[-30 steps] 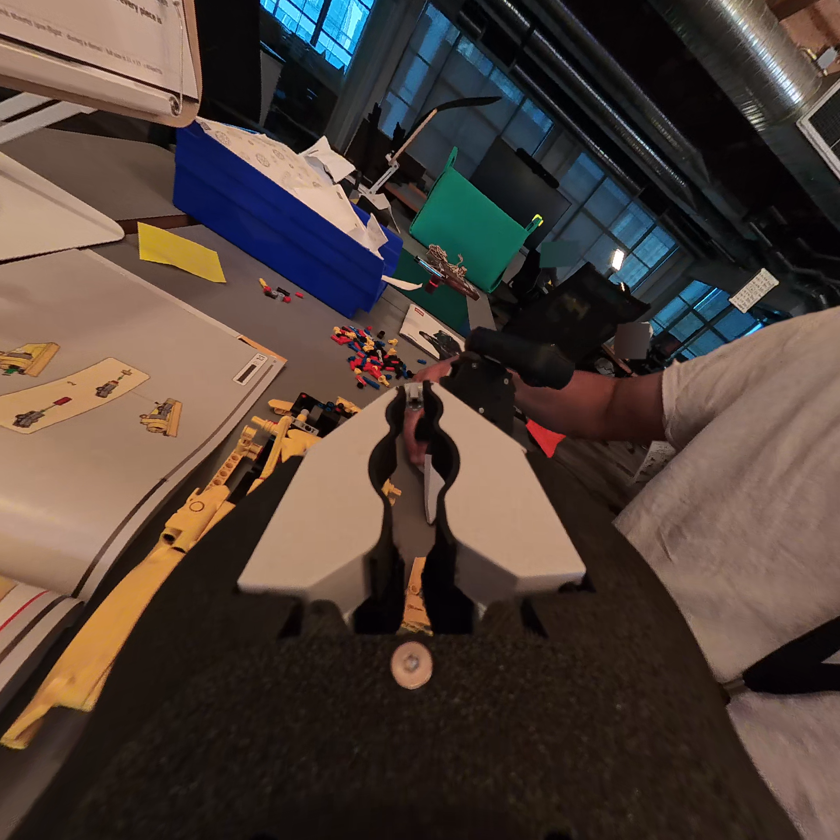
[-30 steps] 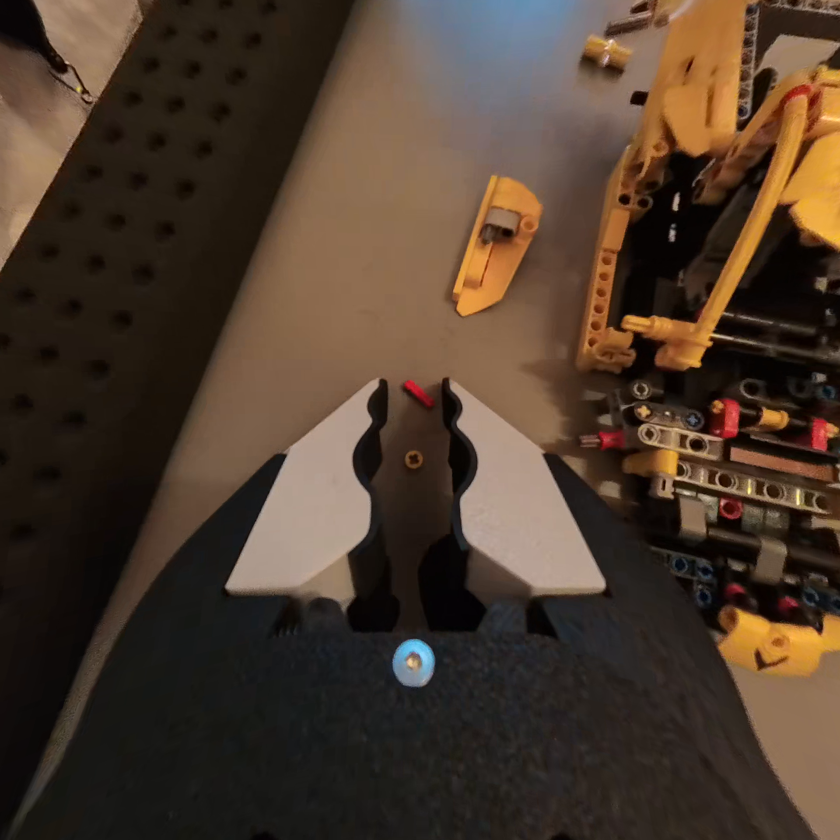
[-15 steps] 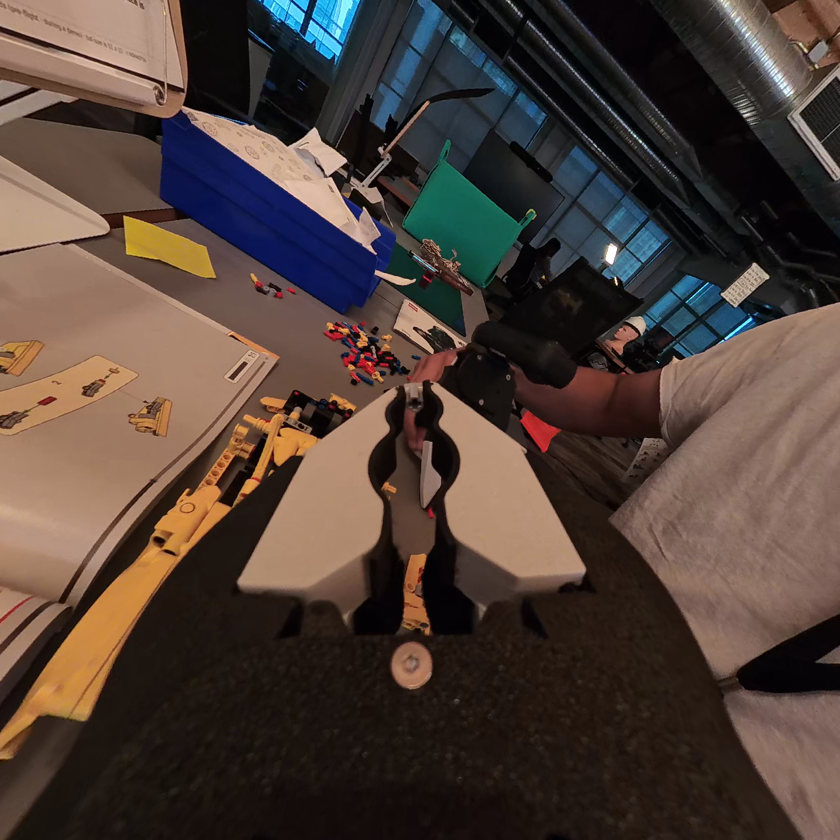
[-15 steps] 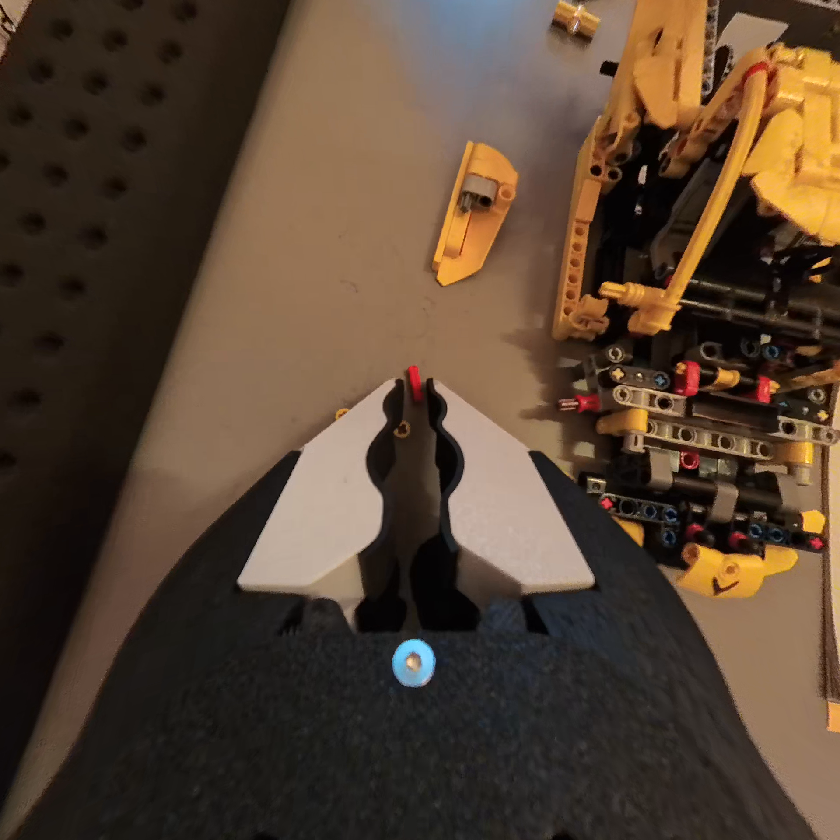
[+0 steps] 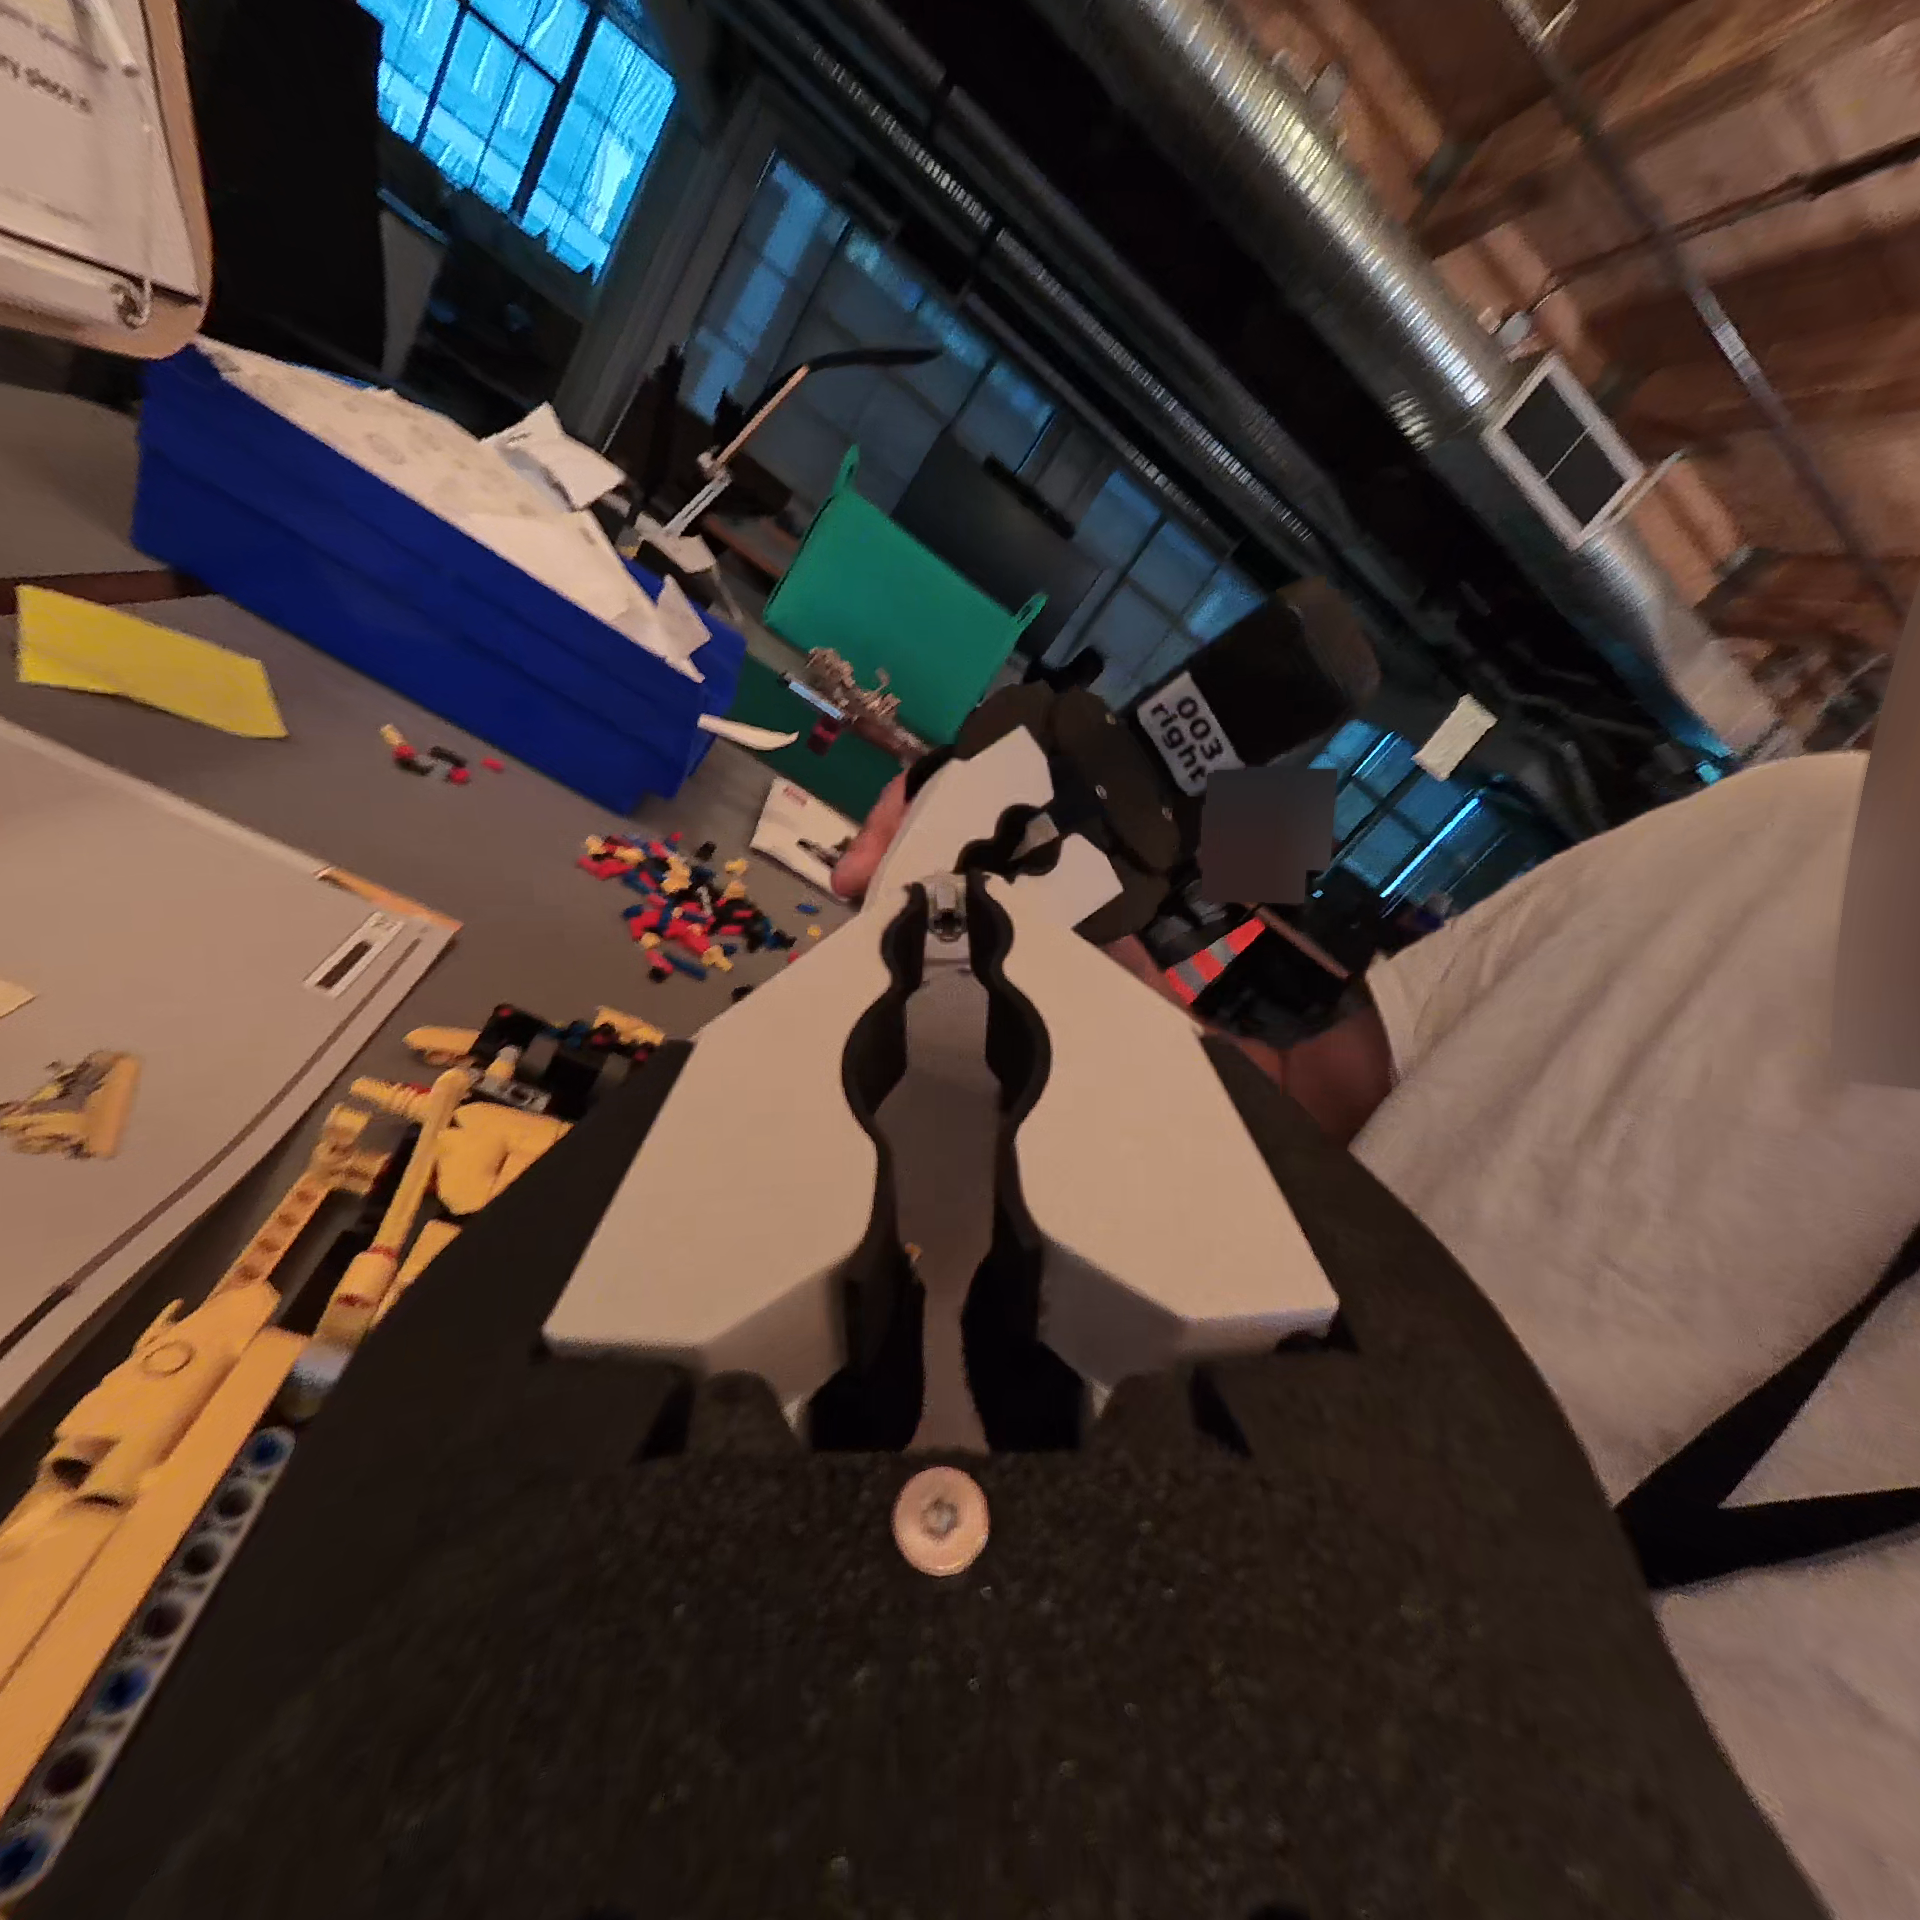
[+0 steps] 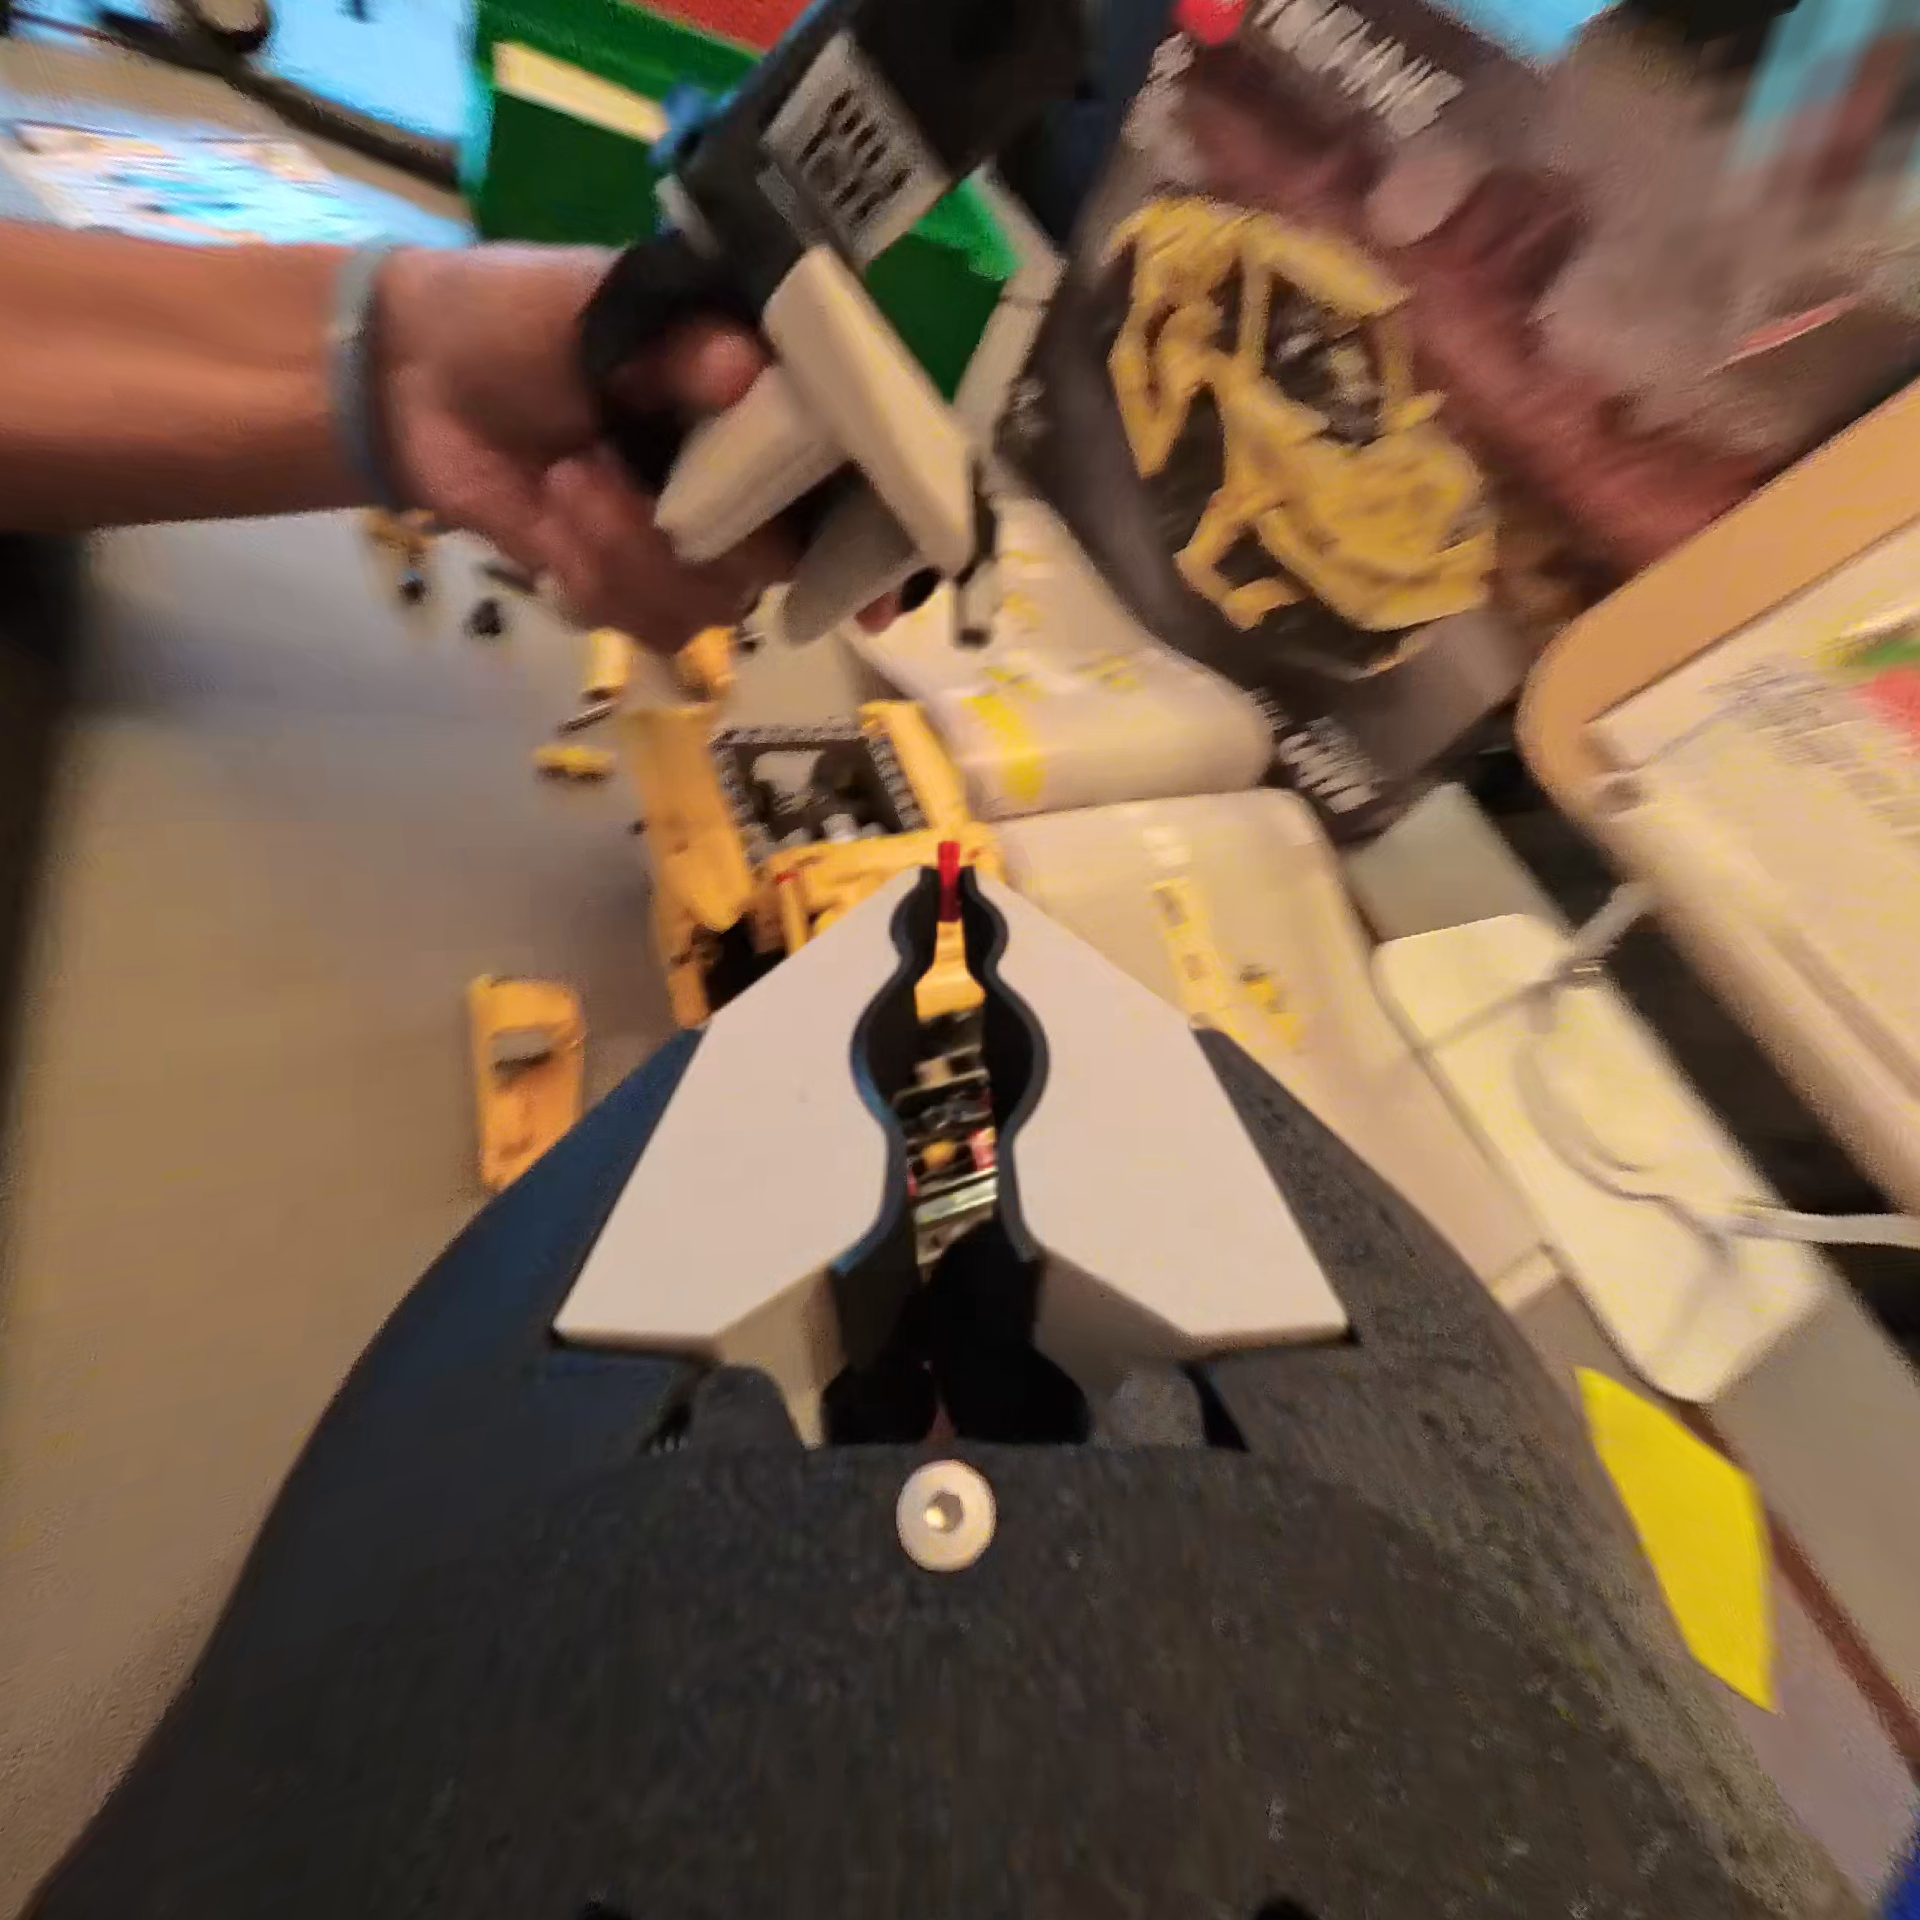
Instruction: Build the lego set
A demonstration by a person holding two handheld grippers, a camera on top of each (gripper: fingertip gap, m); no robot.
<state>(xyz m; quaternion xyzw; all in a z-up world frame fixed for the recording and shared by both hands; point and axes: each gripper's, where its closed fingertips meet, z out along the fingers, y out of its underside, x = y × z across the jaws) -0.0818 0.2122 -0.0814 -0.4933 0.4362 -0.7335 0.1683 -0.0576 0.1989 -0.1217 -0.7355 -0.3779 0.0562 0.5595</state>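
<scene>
My left gripper [image 5: 943, 902] is shut on a small grey piece [image 5: 943, 923] at its tips, held up above the table. My right gripper [image 6: 948, 896] is shut on a small red pin [image 6: 948, 868] and is raised off the table. The right gripper also shows in the left wrist view [image 5: 1013, 842], just beyond my left tips. The left gripper shows blurred in the right wrist view [image 6: 935, 571], held by a hand. The yellow lego model [image 5: 416, 1174] lies on the grey table below; it also shows in the right wrist view [image 6: 748, 831].
An open instruction booklet [image 5: 187, 987], a blue bin [image 5: 395, 592], a green bag [image 5: 894, 613] and a pile of loose bricks [image 5: 686, 914] sit on the table. A yellow panel piece [image 6: 525, 1070], the set's box [image 6: 1299, 416] and a yellow sheet [image 6: 1683, 1527] also lie there. Spacing between my two grippers at the tips: around 5 cm.
The right gripper closed on the red pin, lifted it off the table and swung up toward the left gripper. The left gripper tilted upward, still holding its grey piece.
</scene>
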